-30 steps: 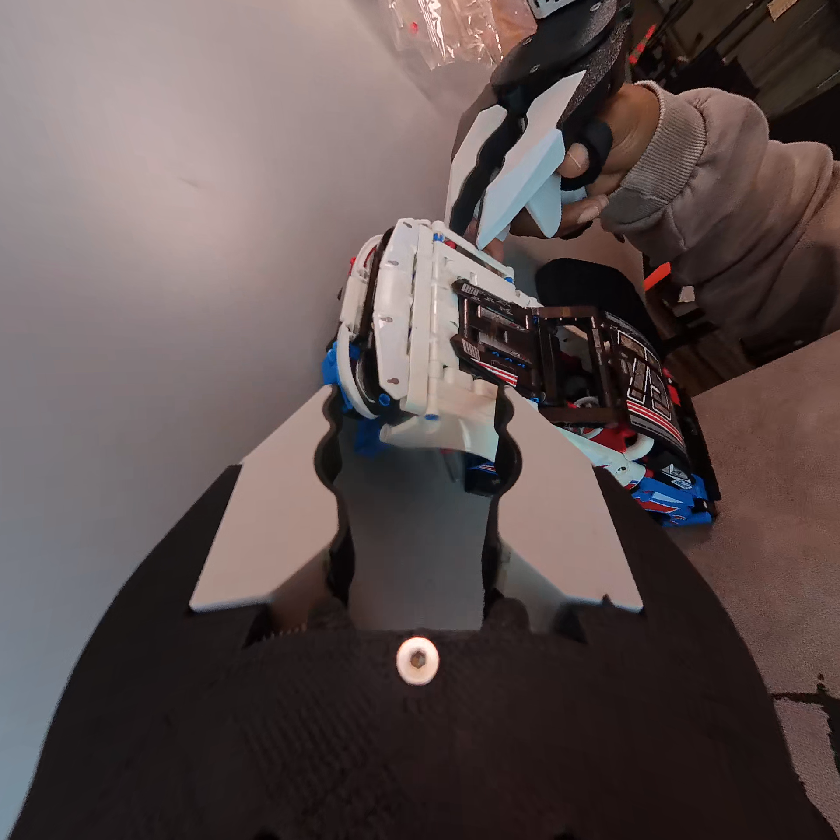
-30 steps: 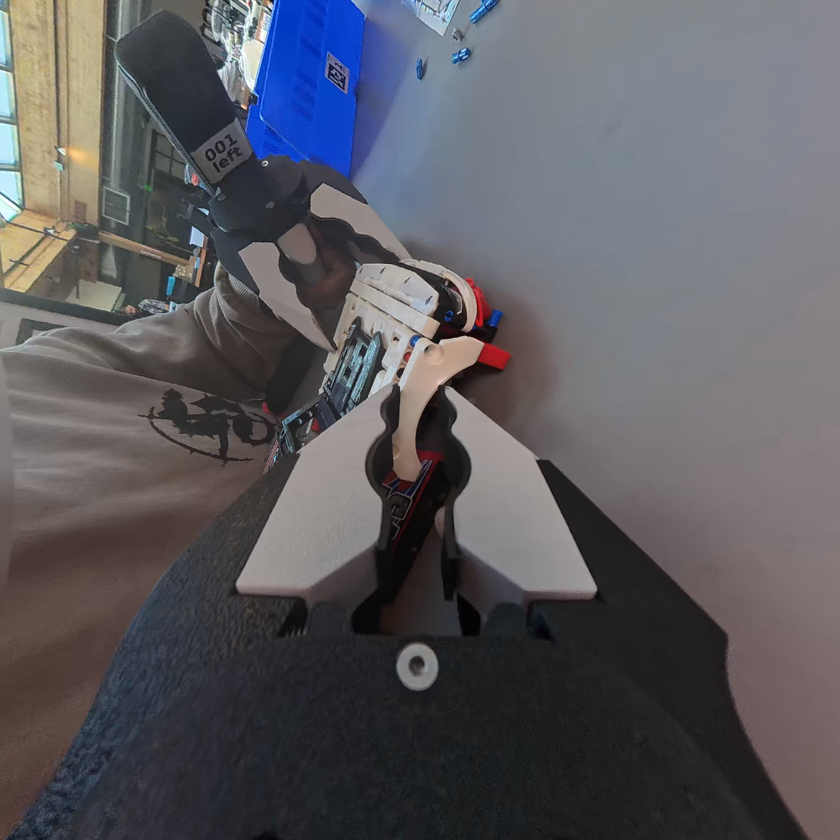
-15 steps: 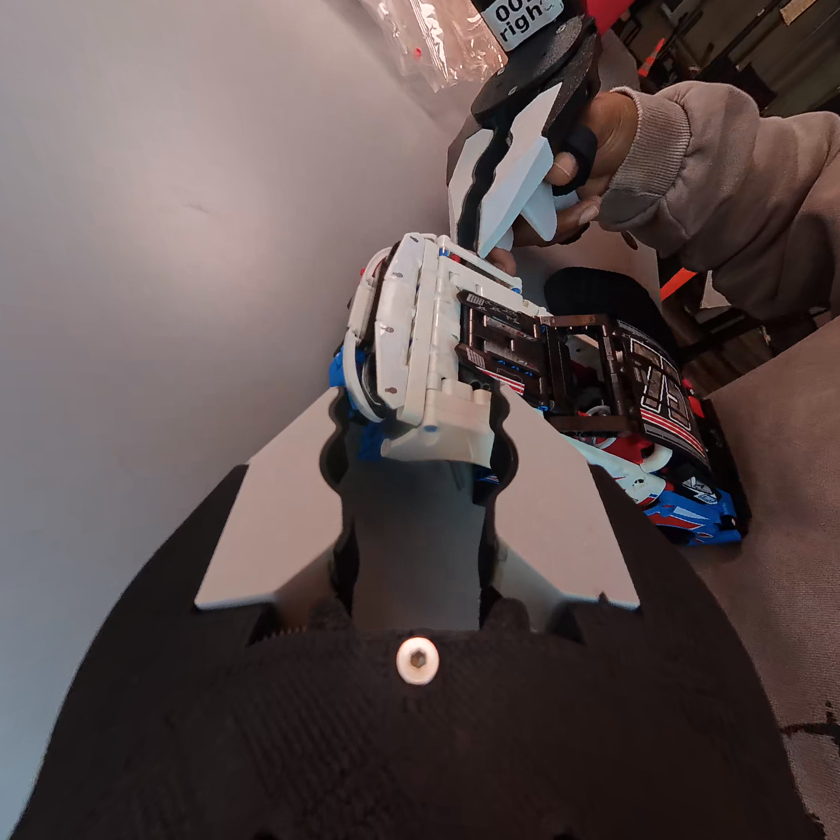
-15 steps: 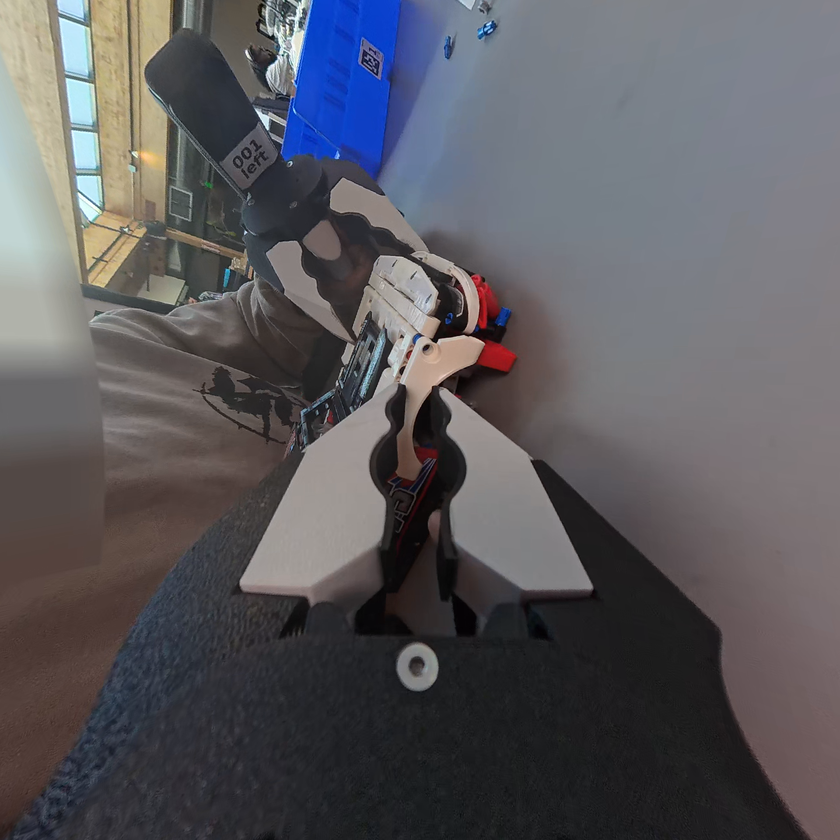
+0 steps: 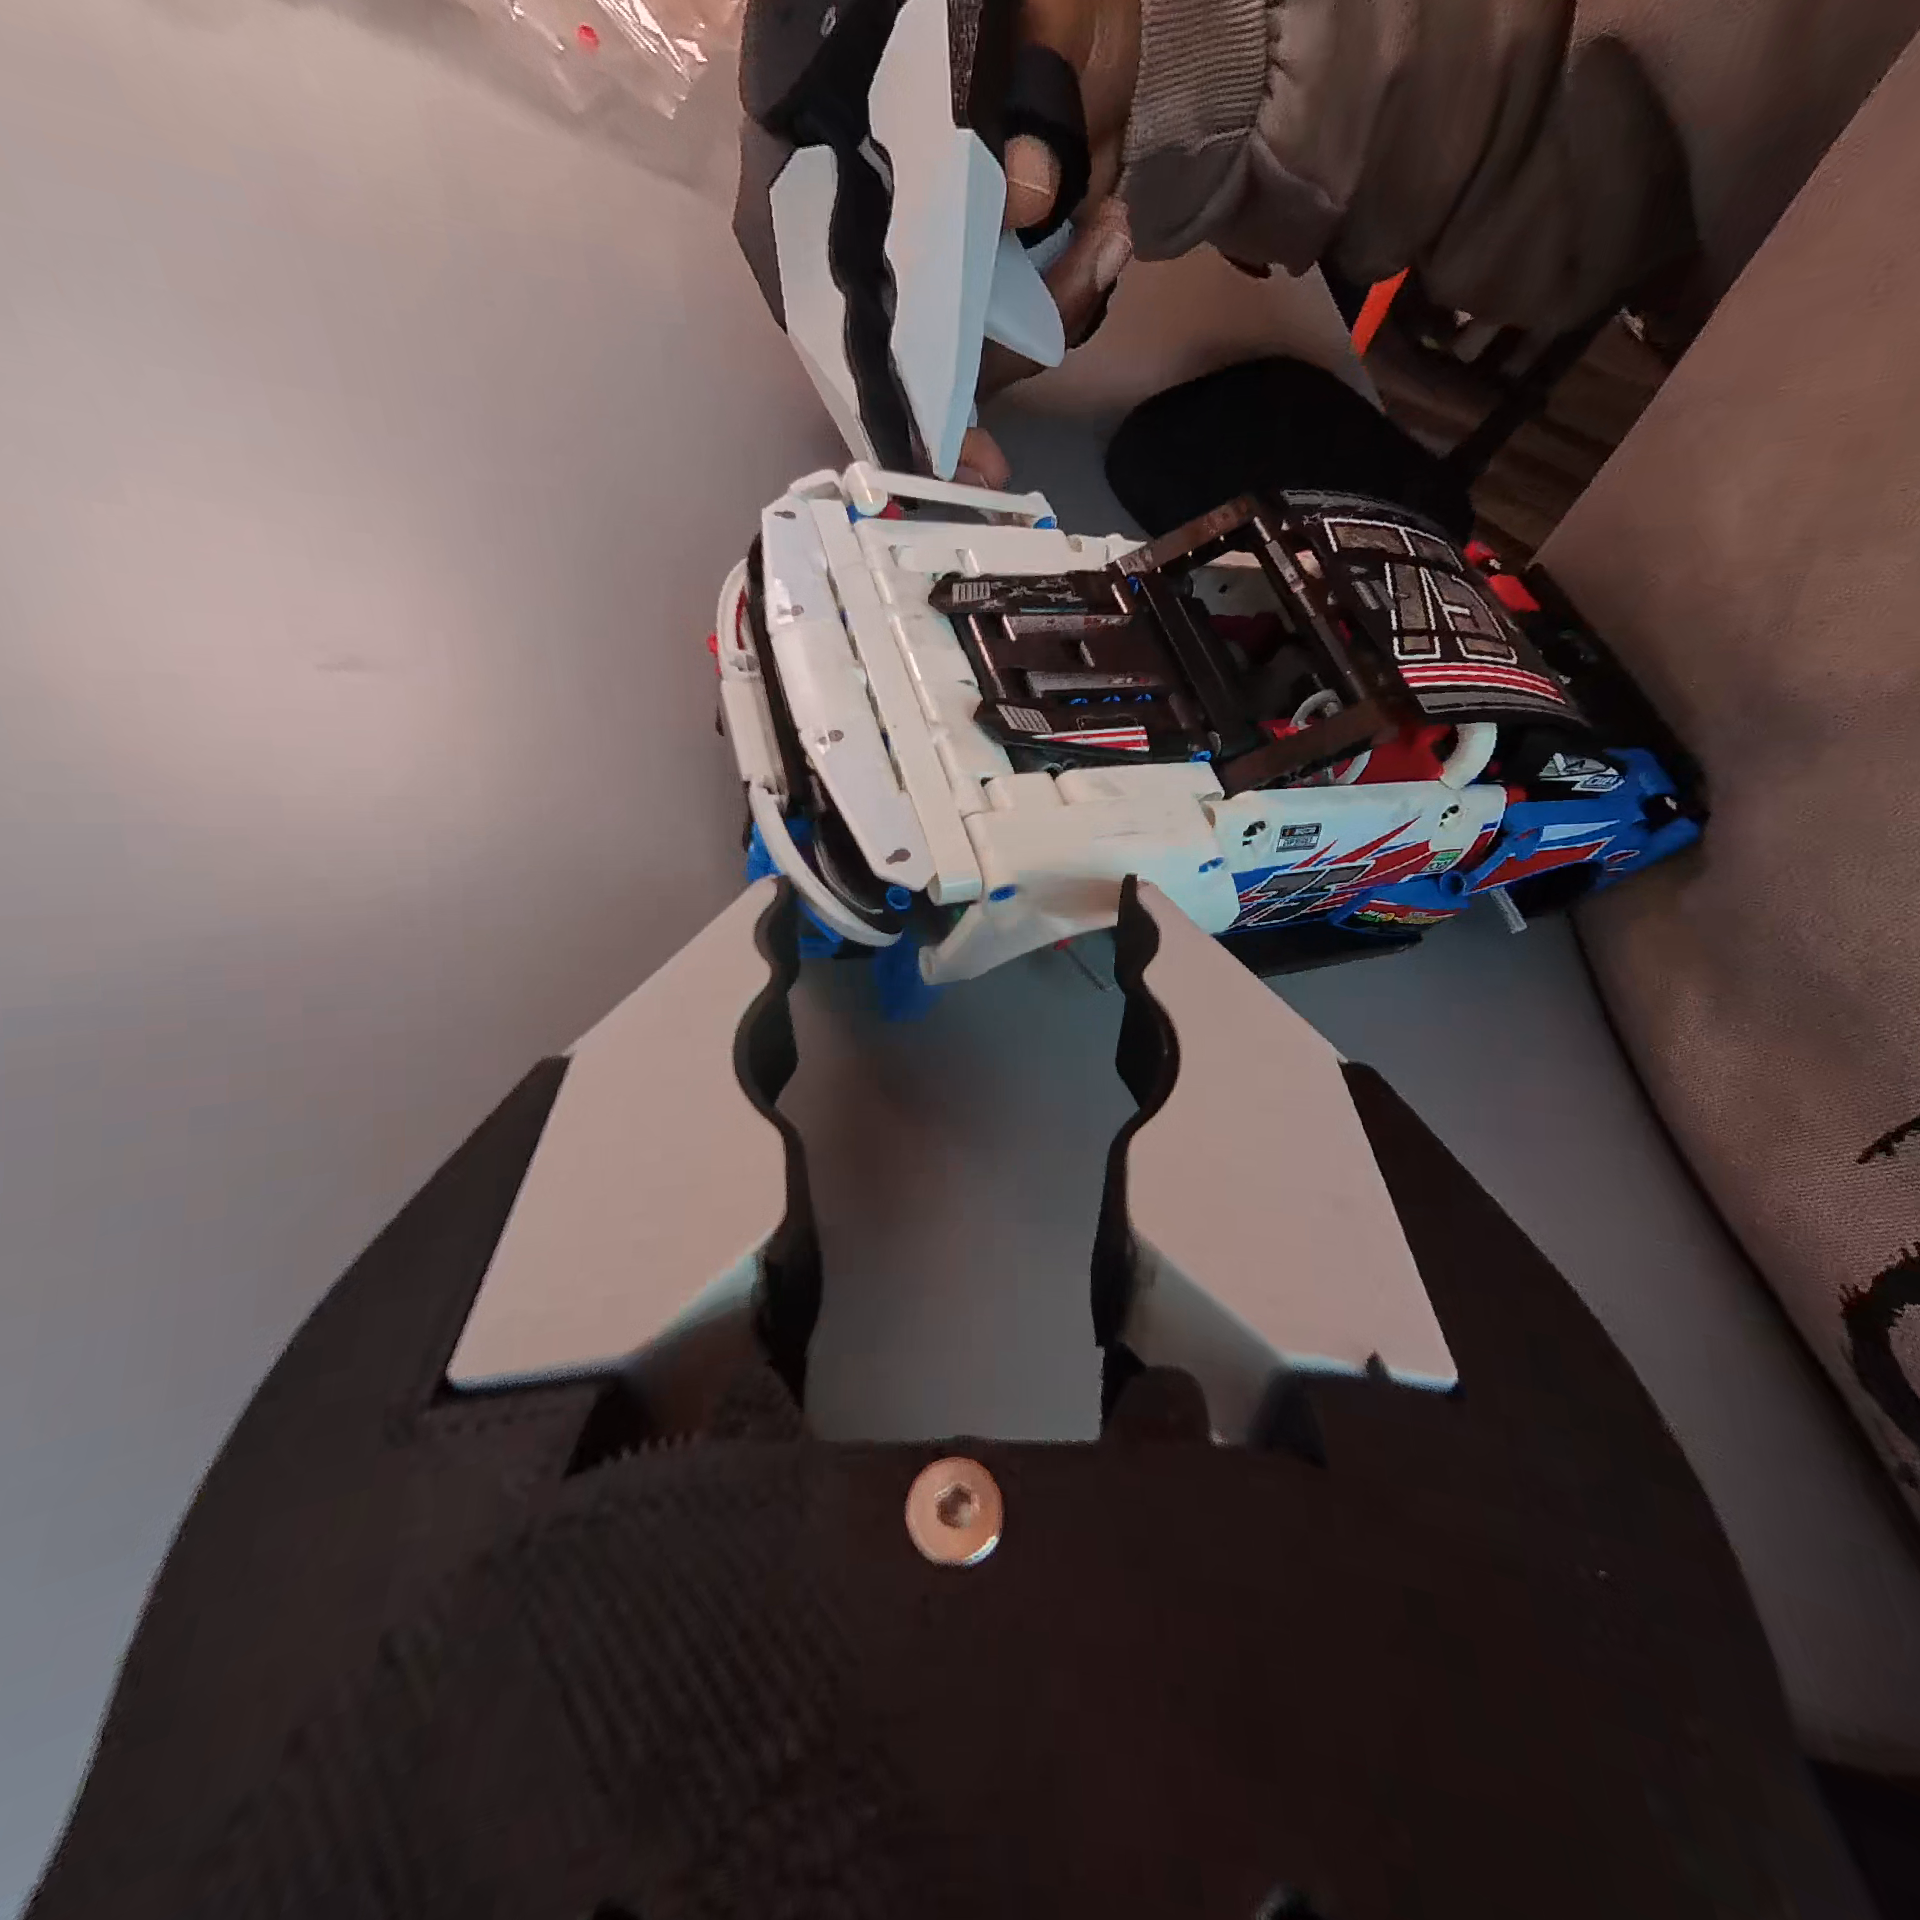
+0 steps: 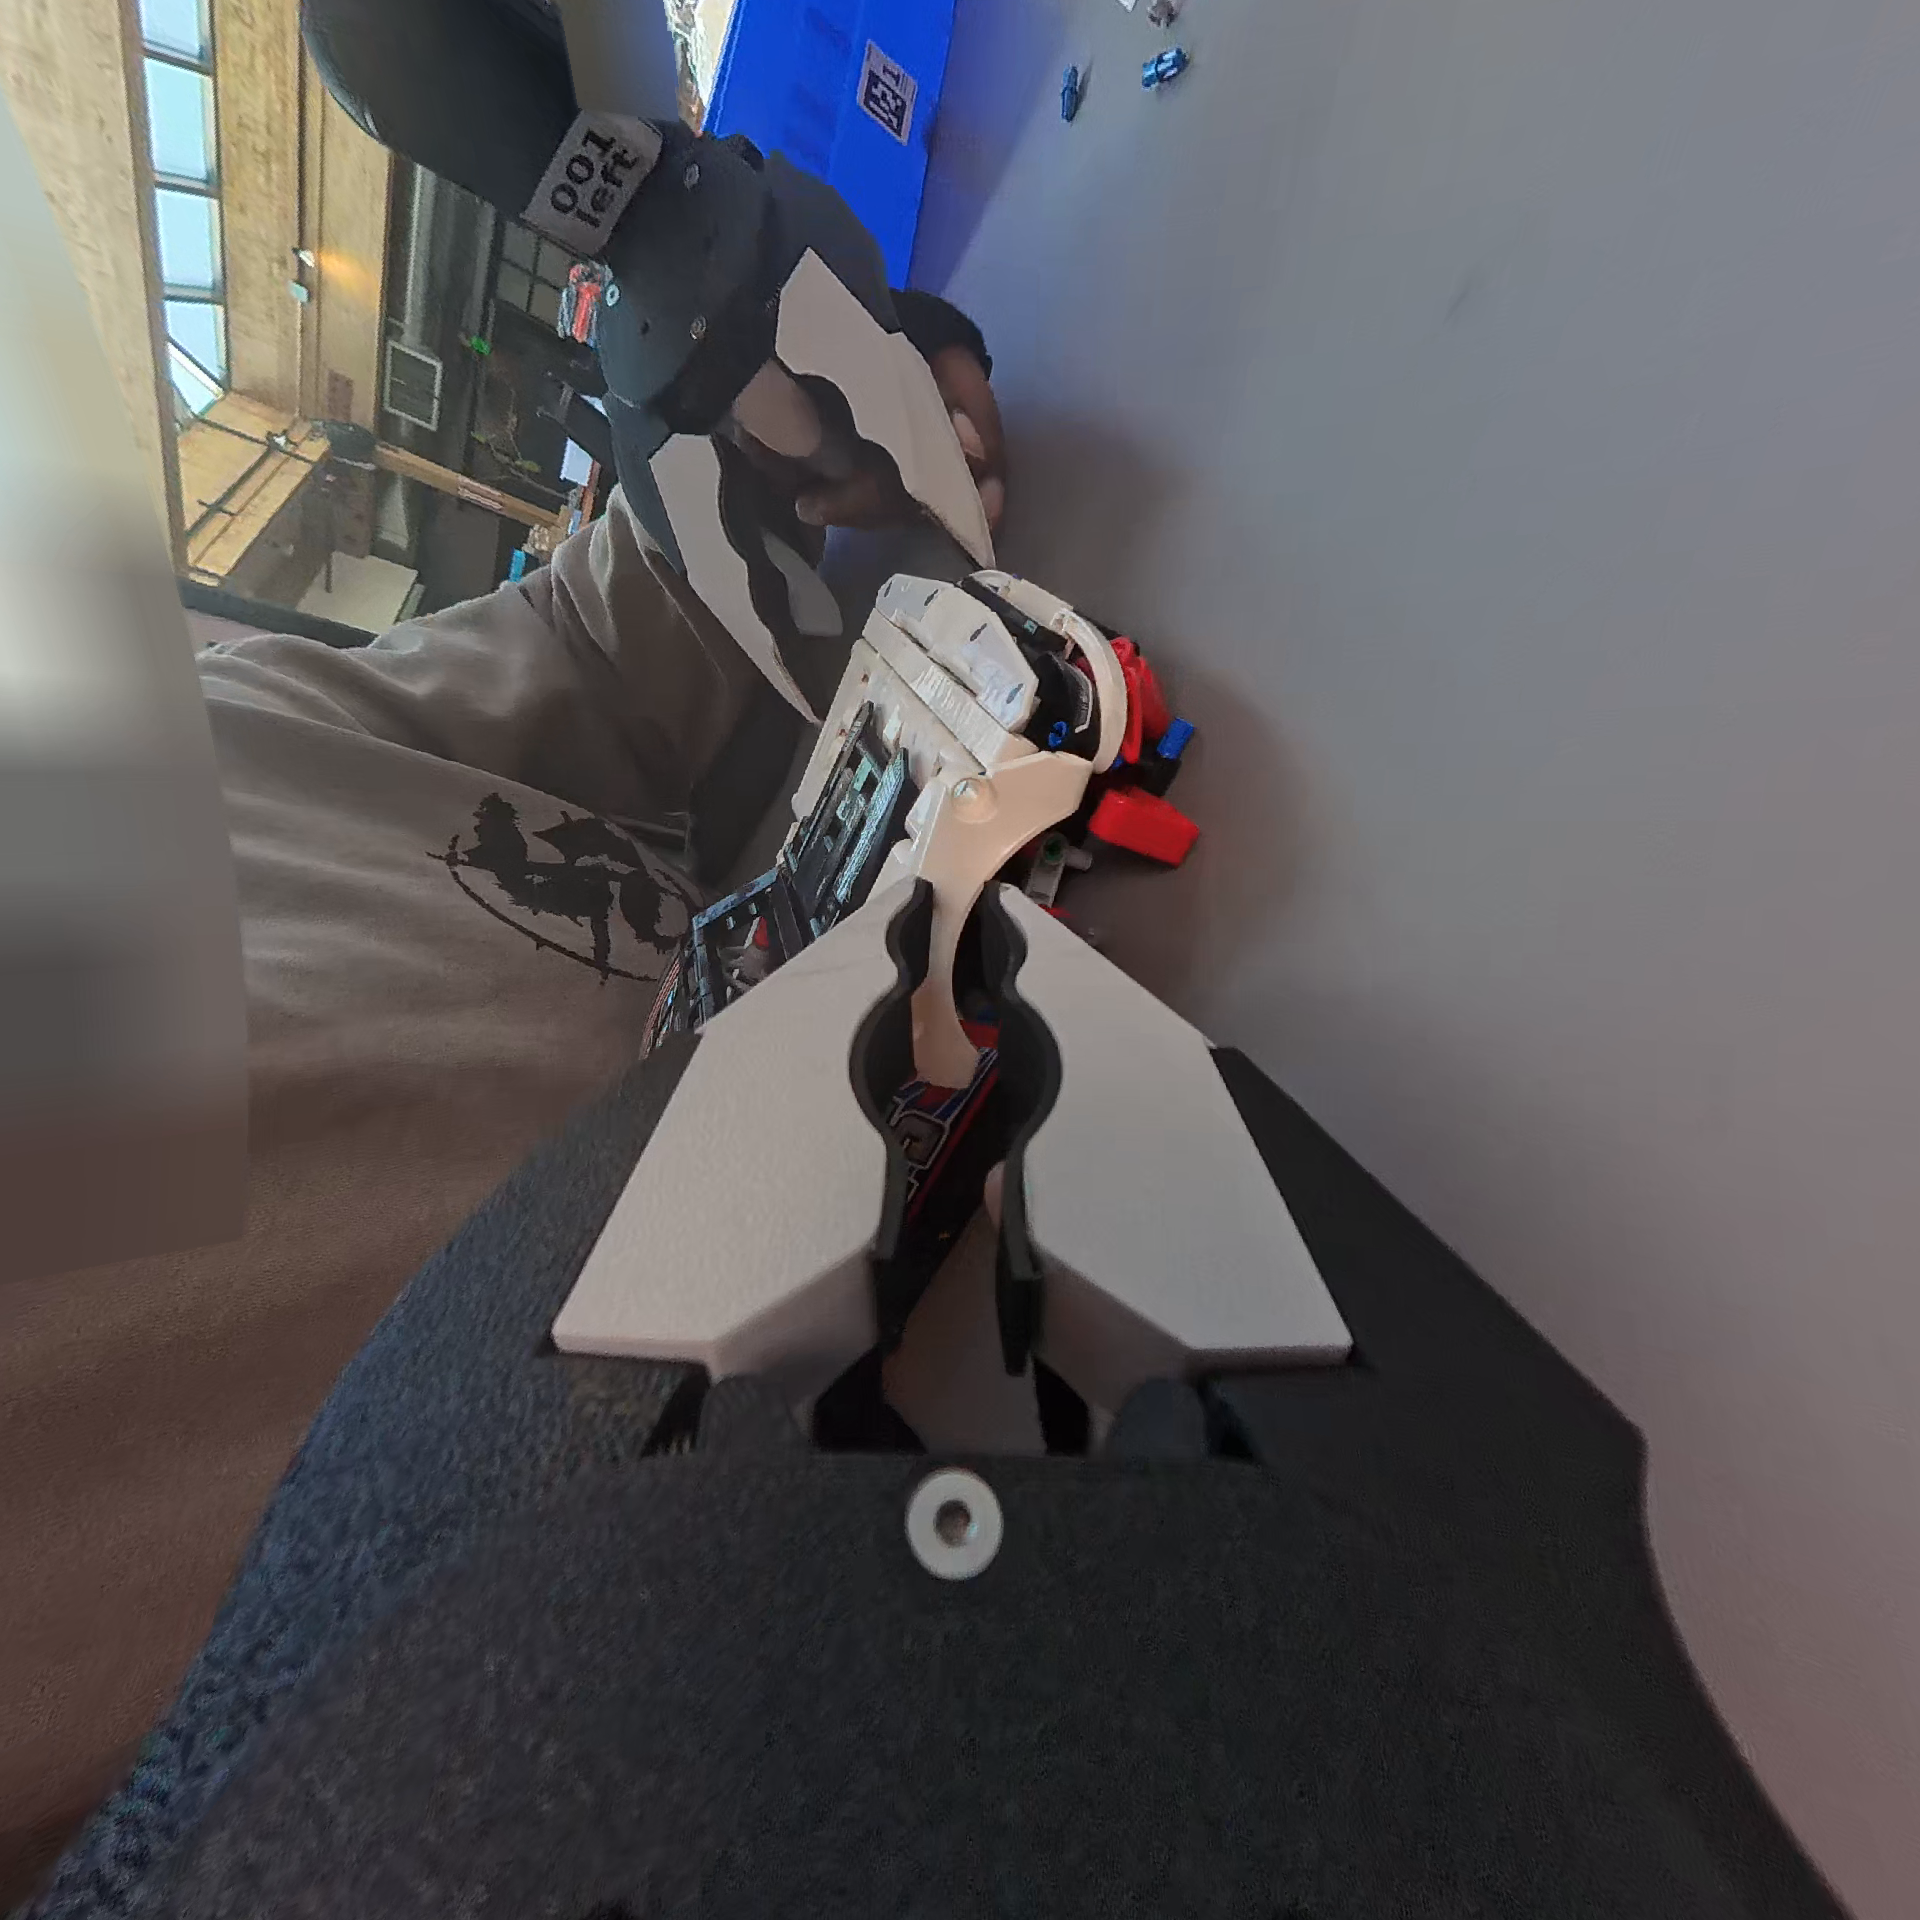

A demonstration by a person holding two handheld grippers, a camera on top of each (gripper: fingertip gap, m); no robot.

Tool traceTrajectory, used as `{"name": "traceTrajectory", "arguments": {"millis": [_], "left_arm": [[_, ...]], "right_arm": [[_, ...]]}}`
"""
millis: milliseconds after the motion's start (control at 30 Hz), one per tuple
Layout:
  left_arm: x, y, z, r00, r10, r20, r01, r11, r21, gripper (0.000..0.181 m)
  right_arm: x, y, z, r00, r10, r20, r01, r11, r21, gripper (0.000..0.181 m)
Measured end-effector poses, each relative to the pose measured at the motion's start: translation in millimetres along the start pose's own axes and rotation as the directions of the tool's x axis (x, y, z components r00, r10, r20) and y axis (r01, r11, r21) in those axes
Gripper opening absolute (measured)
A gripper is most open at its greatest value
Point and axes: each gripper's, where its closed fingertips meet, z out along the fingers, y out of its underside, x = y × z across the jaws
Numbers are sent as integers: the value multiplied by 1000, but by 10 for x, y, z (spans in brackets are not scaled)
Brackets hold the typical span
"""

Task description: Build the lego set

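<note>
The lego car [image 5: 1091,727], white, blue and red with a black roof frame, lies on the grey table [image 5: 312,727]. My left gripper [image 5: 951,914] is open and empty, its tips just short of the car's white near-side fender. My right gripper [image 6: 956,904] is shut on the white wheel arch [image 6: 977,831] of the car's other side. The right gripper also shows in the left wrist view [image 5: 914,457], pinching the car's far edge from above. In the right wrist view the left gripper [image 6: 883,613] hangs open just past the car [image 6: 935,707].
A clear plastic bag [image 5: 623,62] with small parts lies at the far end of the table. A blue bin [image 6: 831,104] and a few loose blue pieces [image 6: 1153,68] lie beyond the car. The person's beige sweatshirt [image 5: 1766,935] is close on one side. The gap from one gripper's tips to the other's is roughly 11 centimetres.
My left gripper has drawn back from the car; the white fender no longer sits between its fingers. The car has swung, showing more of its side. My right gripper keeps its hold.
</note>
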Motion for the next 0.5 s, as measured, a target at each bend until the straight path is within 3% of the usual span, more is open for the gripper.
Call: {"name": "traceTrajectory", "arguments": {"millis": [100,267,500], "left_arm": [[-48,-61,-8,999,-19,-34,19,1000,8,49],[-66,-67,1,998,-32,-46,32,999,14,49],[-42,-48,52,995,-36,-95,36,999,-7,67]], "right_arm": [[4,2,-12,1000,7,1,-7,1000,-2,6],[5,1,-73,999,54,9,-54,997,57,5],[50,26,-100,995,93,-35,-91,993,75,5]]}}
